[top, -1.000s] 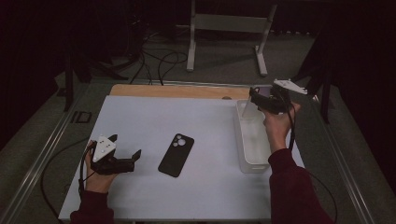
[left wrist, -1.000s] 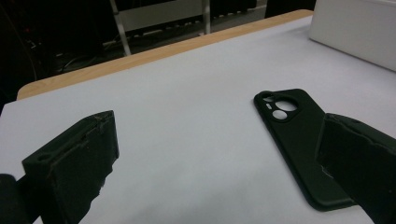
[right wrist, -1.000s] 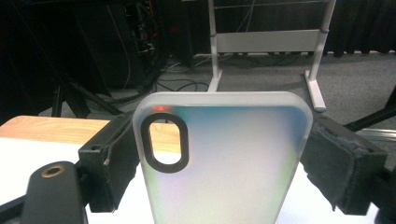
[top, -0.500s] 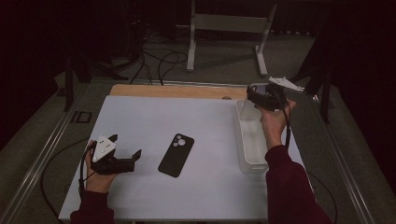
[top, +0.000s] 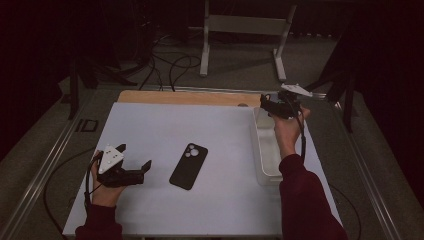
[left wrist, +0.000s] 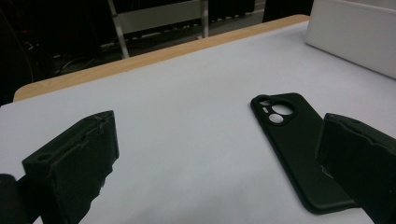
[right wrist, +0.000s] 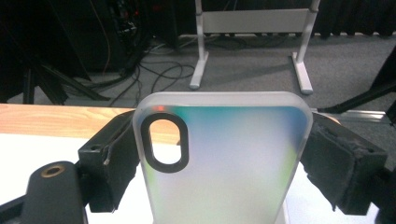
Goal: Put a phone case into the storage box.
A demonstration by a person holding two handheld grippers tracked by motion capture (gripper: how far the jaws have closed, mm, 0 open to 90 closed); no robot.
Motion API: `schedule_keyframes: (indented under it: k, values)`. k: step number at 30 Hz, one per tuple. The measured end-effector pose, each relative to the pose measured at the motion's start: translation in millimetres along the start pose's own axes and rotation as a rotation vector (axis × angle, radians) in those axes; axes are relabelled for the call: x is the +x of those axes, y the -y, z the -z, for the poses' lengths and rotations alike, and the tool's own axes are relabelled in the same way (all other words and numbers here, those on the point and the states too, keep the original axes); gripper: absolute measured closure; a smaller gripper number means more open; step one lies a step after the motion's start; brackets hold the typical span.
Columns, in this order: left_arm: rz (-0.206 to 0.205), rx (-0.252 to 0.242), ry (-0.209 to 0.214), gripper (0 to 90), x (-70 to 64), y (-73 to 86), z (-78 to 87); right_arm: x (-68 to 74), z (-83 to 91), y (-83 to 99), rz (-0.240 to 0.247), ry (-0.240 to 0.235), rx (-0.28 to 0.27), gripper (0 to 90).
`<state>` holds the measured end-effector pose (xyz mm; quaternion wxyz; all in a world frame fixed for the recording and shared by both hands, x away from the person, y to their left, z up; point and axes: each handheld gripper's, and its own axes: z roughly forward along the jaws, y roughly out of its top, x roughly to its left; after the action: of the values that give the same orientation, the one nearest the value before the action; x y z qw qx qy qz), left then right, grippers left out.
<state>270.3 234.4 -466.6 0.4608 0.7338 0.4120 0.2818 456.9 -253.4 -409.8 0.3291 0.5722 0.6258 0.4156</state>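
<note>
Translucent phone case (right wrist: 224,158) clamped upright in right claw (right wrist: 224,172); left claw (left wrist: 224,163) open, black case (left wrist: 299,149) just ahead.

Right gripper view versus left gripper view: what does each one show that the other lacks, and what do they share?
Right gripper view alone: a translucent phone case with an oval camera cutout, clamped upright between the right gripper jaws, and a white metal stand on the floor behind.

Left gripper view alone: a black phone case lying flat on the table, the left gripper jaws spread wide on either side and touching nothing, and a white bin at the far right.

Both: the white table surface with its wooden far edge.
</note>
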Motion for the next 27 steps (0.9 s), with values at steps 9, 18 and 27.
schedule_keyframes:
  k: [9, 18, 27]
  values:
    - [0.001, -0.009, -0.003, 0.0, -0.4, -1.0, 1.9, 5.5, -9.6, 8.5, 0.012, 0.016, 0.056, 16.7]
    - [0.000, -0.010, 0.000, 0.0, -1.4, -1.5, 1.5, 3.6, -13.6, 16.5, -0.003, 0.031, 0.093, 16.6]
    - [0.000, -0.011, 0.001, 0.0, -1.2, -1.6, 2.0, 3.1, -18.6, 19.6, -0.006, 0.040, 0.105, 16.6]
